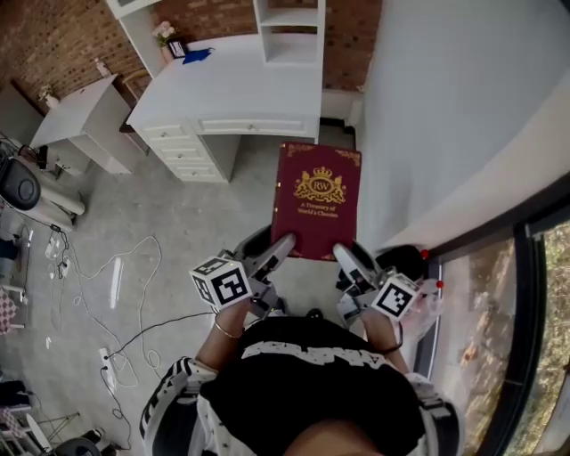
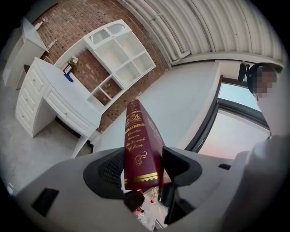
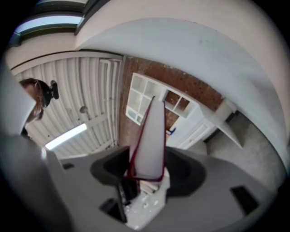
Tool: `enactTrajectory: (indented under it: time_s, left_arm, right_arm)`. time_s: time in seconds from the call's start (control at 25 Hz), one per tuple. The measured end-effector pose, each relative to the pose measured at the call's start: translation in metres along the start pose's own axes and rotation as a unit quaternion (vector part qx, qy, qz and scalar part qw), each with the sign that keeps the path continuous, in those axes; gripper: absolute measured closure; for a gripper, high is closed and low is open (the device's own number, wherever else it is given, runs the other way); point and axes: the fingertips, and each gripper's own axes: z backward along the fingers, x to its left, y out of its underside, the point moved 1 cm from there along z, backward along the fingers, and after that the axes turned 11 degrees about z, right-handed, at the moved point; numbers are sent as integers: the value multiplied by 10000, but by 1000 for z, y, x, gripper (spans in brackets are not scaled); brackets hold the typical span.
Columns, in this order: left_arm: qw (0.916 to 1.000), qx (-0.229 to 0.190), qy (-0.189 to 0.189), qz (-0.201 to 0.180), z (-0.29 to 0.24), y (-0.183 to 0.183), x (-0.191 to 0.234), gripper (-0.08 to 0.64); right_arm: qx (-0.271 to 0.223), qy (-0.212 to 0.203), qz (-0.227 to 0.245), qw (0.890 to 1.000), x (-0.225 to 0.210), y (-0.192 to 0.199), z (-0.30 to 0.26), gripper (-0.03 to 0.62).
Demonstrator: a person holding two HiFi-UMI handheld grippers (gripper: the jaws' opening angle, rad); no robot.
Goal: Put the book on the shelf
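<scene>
A dark red book (image 1: pixel 316 200) with a gold crest on its cover is held flat in the air in front of me. My left gripper (image 1: pixel 283 245) is shut on its near left corner, and my right gripper (image 1: pixel 343 256) is shut on its near right corner. In the left gripper view the book's spine (image 2: pixel 138 145) stands between the pads of the left gripper (image 2: pixel 144 165). In the right gripper view the white page edge (image 3: pixel 150 136) sits within the right gripper (image 3: pixel 147 170). The white shelf unit (image 1: pixel 289 27) stands ahead on a desk, its open cubbies (image 2: pixel 120 59) showing against a brick wall.
A white desk (image 1: pixel 232 89) with drawers stands below the shelf. A small white table (image 1: pixel 85 116) stands to its left. Cables (image 1: pixel 116 267) lie on the grey floor. A white wall and a window (image 1: pixel 534 312) run along my right.
</scene>
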Motion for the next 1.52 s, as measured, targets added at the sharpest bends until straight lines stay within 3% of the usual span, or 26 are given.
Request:
enactTrajectory:
  time_s: [0.56,1.16,1.52]
  left_arm:
    - [9999,104,77,-64,-40,39,-25,279]
    - [9999,143,-41,-45,-51,41,-28,279]
    - [9997,196,136,-85,-55,39,-25,279]
  right_arm:
    - [-158,27,55,9999,-23,-27,49,328]
    - [-211,47,-80,9997,-33,-34,52,327]
    - [-334,128,49,9993,-34,-35,51,328]
